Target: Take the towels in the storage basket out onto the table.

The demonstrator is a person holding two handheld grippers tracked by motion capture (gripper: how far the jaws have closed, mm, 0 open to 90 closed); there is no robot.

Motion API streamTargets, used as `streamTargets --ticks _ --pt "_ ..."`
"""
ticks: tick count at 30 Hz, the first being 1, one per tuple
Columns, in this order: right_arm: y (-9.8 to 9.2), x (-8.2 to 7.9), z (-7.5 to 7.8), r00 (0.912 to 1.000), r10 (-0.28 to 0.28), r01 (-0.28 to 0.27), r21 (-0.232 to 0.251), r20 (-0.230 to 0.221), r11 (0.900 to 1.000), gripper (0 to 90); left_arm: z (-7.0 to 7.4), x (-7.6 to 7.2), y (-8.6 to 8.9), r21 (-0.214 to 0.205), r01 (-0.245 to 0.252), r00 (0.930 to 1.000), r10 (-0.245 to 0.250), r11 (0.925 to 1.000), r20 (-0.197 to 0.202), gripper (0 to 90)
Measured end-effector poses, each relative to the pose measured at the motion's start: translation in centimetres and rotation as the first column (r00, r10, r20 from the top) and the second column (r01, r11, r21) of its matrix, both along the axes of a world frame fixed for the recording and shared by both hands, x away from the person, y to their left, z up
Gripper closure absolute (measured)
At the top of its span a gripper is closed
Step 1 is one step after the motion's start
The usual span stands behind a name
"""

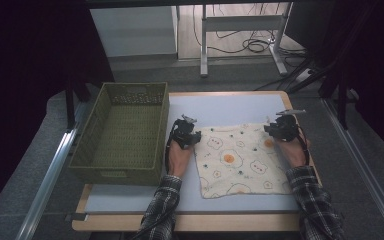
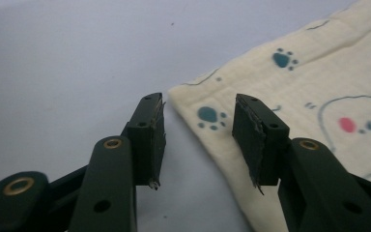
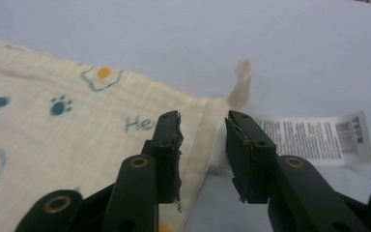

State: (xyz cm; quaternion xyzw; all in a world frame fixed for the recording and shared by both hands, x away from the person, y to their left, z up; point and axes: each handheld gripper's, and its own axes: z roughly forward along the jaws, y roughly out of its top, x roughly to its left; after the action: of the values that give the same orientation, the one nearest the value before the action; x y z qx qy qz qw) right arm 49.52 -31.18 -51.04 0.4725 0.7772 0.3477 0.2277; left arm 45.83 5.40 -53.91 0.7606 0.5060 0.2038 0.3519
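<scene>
Dim, dark-edged high view; soft even light and slightly blurred foreground in both gripper views.

Cream cloth (image 1: 240, 160), egg and blue paw prints; olive-green basket (image 1: 122, 132); pale blue table (image 1: 220, 107).

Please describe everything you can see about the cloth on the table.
The cloth is a cream, roughly square piece of soft woven fabric, printed with fried eggs, paw prints and small outlined animals. It lies flat on the pale mat, right of the basket. A small loop and a white label hang from one far corner. The left gripper and right gripper each straddle a far corner, jaws open, not yet pressing.
</scene>
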Motion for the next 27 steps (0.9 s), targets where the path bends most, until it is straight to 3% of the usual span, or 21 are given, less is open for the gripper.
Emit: streamTargets --ticks 3,9,11,12,13,14,15,16,19,20,23,27 --pt "0.1 0.6 -0.3 0.9999 -0.012 0.012 0.005 -0.003 0.9999 65.1 -0.1 0.3 0.3 -0.021 -0.005 1.0000 0.005 0.9998 -0.003 54.3" --pt "0.8 1.8 -1.1 0.9995 -0.026 0.026 0.003 -0.016 0.9997 67.7 -0.1 0.8 0.3 -0.015 -0.006 1.0000 0.006 0.9999 -0.008 51.3" --pt "0.9 1.8 -1.1 0.9993 -0.023 0.024 0.014 -0.029 0.9996 80.1 -0.1 0.9 0.1 -0.017 0.013 0.9999 -0.014 0.9998 -0.005 58.4" --pt "0.9 1.8 -1.1 0.9993 -0.023 0.024 0.014 -0.029 0.9996 80.1 -0.1 0.9 0.1 -0.017 0.013 0.9999 -0.014 0.9998 -0.005 65.0" --pt "0.9 1.8 -1.1 0.9992 -0.020 0.021 0.019 -0.036 0.9996 85.5 -0.1 0.9 -0.1 -0.012 0.028 0.9996 -0.028 0.9995 -0.003 65.0" --pt "1.0 1.7 -1.0 0.9991 -0.017 0.017 0.019 -0.039 0.9997 87.7 -0.1 0.8 -0.4 -0.011 0.040 0.9992 -0.040 0.9991 -0.001 71.2" --pt "1.2 1.5 -1.0 0.9992 -0.015 0.015 0.003 -0.038 0.9999 88.8 -0.1 0.8 -0.6 -0.023 0.055 0.9985 -0.055 0.9982 -0.007 83.7" --pt "1.2 1.5 -1.0 0.9992 -0.015 0.015 0.003 -0.038 0.9999 88.8 -0.1 0.8 -0.6 -0.023 0.055 0.9985 -0.055 0.9982 -0.007 86.4" --pt "1.0 1.2 -0.7 0.9983 -0.009 0.010 0.016 -0.058 0.9998 89.0 0.0 0.7 -0.6 -0.031 0.051 0.9986 -0.052 0.9982 -0.010 88.1" --pt "0.7 0.9 -0.3 0.9989 -0.005 0.007 0.042 -0.047 0.9991 89.0 0.3 0.5 -0.6 -0.029 0.053 0.9986 -0.052 0.9982 0.006 88.4" --pt "0.3 0.6 0.3 0.9994 -0.002 0.004 0.050 -0.034 0.9987 89.0 0.8 0.2 -0.5 -0.049 0.054 0.9983 -0.053 0.9974 0.024 88.4" --pt "-0.5 -0.1 1.7 1.0000 0.007 -0.007 0.070 -0.002 0.9975 89.0 2.2 -0.7 -0.5 -0.035 0.070 0.9959 -0.068 0.9970 0.061 88.3"
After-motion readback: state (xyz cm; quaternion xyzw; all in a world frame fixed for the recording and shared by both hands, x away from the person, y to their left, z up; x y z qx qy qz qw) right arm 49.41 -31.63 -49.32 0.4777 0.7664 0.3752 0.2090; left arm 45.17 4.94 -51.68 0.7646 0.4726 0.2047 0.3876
